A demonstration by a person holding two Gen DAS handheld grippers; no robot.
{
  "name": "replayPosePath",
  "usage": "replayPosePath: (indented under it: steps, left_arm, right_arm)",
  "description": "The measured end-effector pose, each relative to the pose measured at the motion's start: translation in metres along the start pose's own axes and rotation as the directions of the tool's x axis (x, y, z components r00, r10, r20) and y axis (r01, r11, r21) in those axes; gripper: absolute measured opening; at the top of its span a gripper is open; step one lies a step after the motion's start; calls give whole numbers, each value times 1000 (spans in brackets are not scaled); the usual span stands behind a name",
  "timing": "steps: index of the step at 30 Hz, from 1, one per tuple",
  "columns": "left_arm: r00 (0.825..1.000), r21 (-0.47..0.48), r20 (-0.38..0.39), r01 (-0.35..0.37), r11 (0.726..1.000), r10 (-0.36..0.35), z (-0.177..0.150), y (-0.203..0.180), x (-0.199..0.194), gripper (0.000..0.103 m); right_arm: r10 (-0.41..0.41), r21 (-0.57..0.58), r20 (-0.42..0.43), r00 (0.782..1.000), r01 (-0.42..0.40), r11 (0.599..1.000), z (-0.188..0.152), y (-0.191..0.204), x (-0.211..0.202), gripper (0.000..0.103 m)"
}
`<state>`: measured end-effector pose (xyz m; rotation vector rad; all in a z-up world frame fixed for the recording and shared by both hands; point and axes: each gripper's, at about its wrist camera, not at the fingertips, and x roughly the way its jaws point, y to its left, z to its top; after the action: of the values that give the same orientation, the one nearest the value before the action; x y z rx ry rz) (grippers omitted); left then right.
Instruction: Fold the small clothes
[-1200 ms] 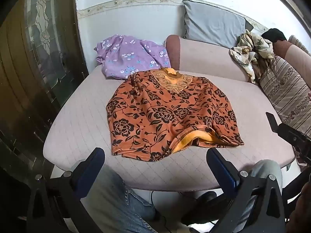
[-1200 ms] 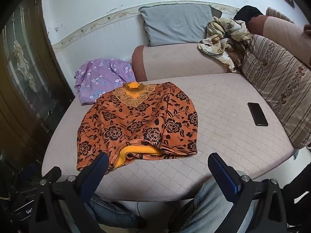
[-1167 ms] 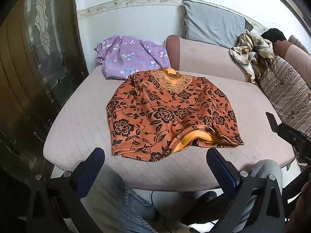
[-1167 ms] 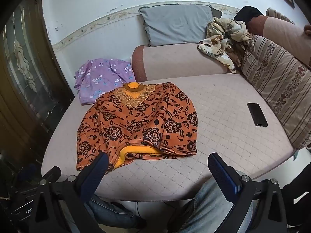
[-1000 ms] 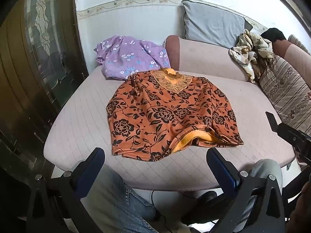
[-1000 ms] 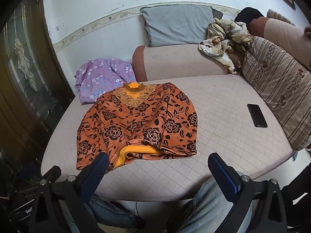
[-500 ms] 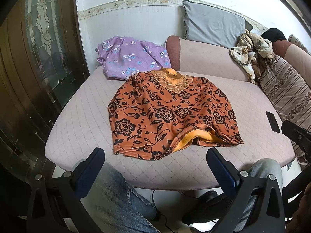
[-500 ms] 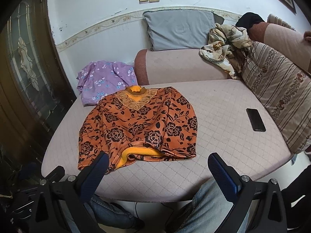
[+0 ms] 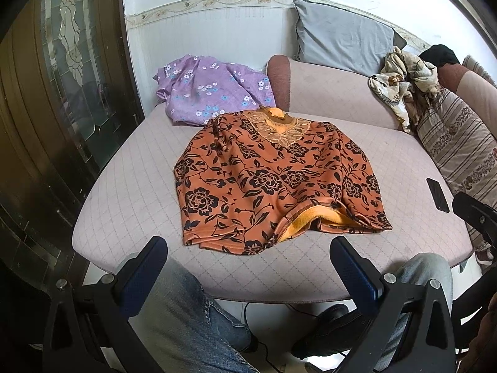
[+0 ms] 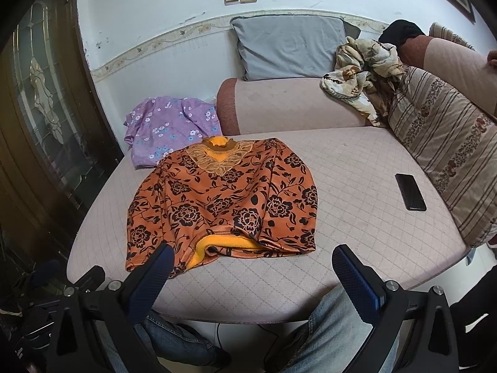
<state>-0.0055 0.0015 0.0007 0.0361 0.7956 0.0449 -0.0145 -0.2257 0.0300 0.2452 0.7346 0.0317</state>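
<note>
Blouse (image 9: 273, 180), orange with black flowers, spread flat on the quilted sofa seat (image 9: 130, 205), collar toward the back edge, hem toward the front edge and just short of it. Hem rumpled and curled up near its middle, showing the yellow lining. Sleeves apparently already tucked under or across the body; hard to tell which from here.

Left claw (image 9: 248, 267) held low off the front edge of the seat, fingers spread wide, gripping nothing, lined up roughly with the hem. Right claw (image 10: 251, 276) likewise wide apart and empty, left finger overlapping the near-left hem corner in view, though contact cannot be confirmed.

Judged as the start of a fold: garment laid out, no grasp made yet. Next move likely calls for bringing each claw down onto a hem corner, one toward the left edge of the blouse and one toward the right, pinching both layers, then lifting and carrying the hem toward the collar. Worth flattening the curled hem first, or catching it inside the pinch.

Purple floral garment (image 9: 211, 90) bunched at the back left corner of the seat, touching the collar; phone (image 10: 410, 191) near the right edge, well apart from the blouse.
</note>
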Motion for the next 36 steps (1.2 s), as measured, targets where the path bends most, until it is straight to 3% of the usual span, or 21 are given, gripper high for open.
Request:
replayPosePath:
  steps: [12, 26, 29, 33, 36]
  left_arm:
    - [998, 36, -52, -43, 998, 45, 0, 0, 3, 103]
    - [999, -9, -38, -19, 1000, 18, 10, 14, 15, 103]
    - [998, -52, -67, -6, 999, 3, 16, 29, 31, 103]
    - [993, -91, -117, -16, 996, 6, 22, 44, 61, 103]
    - [982, -106, -190, -1, 994, -19, 25, 51, 98, 103]
  right_arm:
    - [27, 19, -18, 999, -27, 999, 4, 1, 1, 103]
    - [23, -15, -29, 999, -23, 1000, 7, 5, 10, 100]
    - [74, -16, -52, 996, -75, 997, 12, 5, 18, 100]
    - [201, -9, -26, 979, -201, 980, 19, 5, 34, 100]
    - [258, -19, -21, 966, -259, 966, 30, 11, 55, 100]
